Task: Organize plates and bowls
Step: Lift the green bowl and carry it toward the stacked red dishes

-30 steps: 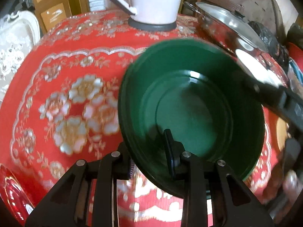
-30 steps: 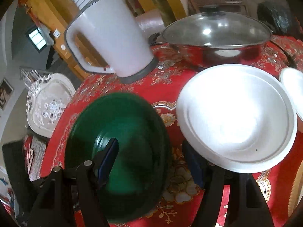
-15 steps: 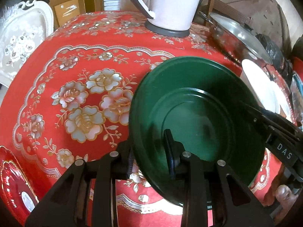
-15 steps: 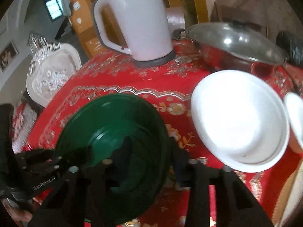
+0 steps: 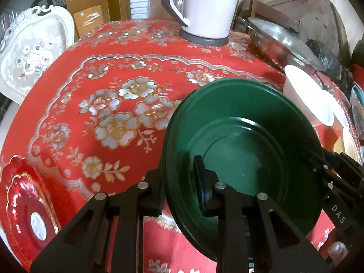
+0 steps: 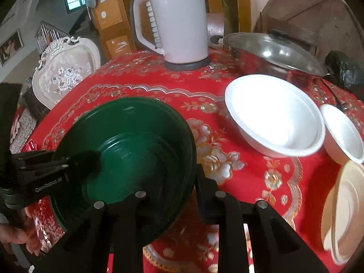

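- The red tablecloth (image 5: 95, 86) with flowers covers the table.
- The green bowl (image 5: 245, 141) sits tilted at 5 o'clock in the left view.
- The left gripper (image 5: 182, 182) pinches its near rim.
- The right gripper (image 6: 179, 182) pinches its other rim.
- The white bowl (image 6: 273, 116) sits at 2 o'clock in the right view.

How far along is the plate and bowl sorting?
Done: nothing visibly stacked yet. In hand: the green bowl, with left gripper and right gripper both clamped on its rim. Left: large white bowl, small white bowl, cream plate, red plate.
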A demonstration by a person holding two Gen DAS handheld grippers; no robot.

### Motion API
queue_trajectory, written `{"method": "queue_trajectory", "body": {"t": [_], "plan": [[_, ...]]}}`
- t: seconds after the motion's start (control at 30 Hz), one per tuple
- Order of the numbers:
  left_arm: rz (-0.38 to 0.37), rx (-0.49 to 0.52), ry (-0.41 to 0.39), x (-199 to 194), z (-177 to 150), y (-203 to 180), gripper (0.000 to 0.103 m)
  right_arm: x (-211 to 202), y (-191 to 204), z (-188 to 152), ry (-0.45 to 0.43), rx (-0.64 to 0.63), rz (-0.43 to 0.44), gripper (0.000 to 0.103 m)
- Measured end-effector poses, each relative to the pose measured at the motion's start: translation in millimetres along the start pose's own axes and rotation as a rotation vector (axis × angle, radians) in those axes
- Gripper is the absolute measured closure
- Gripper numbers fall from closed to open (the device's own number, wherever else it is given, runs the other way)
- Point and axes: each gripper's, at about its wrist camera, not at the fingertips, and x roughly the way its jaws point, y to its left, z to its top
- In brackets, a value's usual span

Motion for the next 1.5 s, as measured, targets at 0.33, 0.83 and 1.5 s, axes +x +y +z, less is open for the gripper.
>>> {"method": "queue_trajectory", "body": {"t": [0.33, 0.83, 1.5], "plan": [[0.009, -0.051, -0.051, -43, -24, 27, 0.081, -32, 34, -8, -0.068, -0.057, -0.011, 0.08], [0.064, -0.147, -0.109, -93, -59, 90, 0.081, -44, 97, -16, -0.088, -0.169, 0.066, 0.078], [0.15, -0.276, -0.161, -131, -93, 174, 0.081, -39, 188, -11, -0.108, -0.31, 0.147, 0.076]]}}
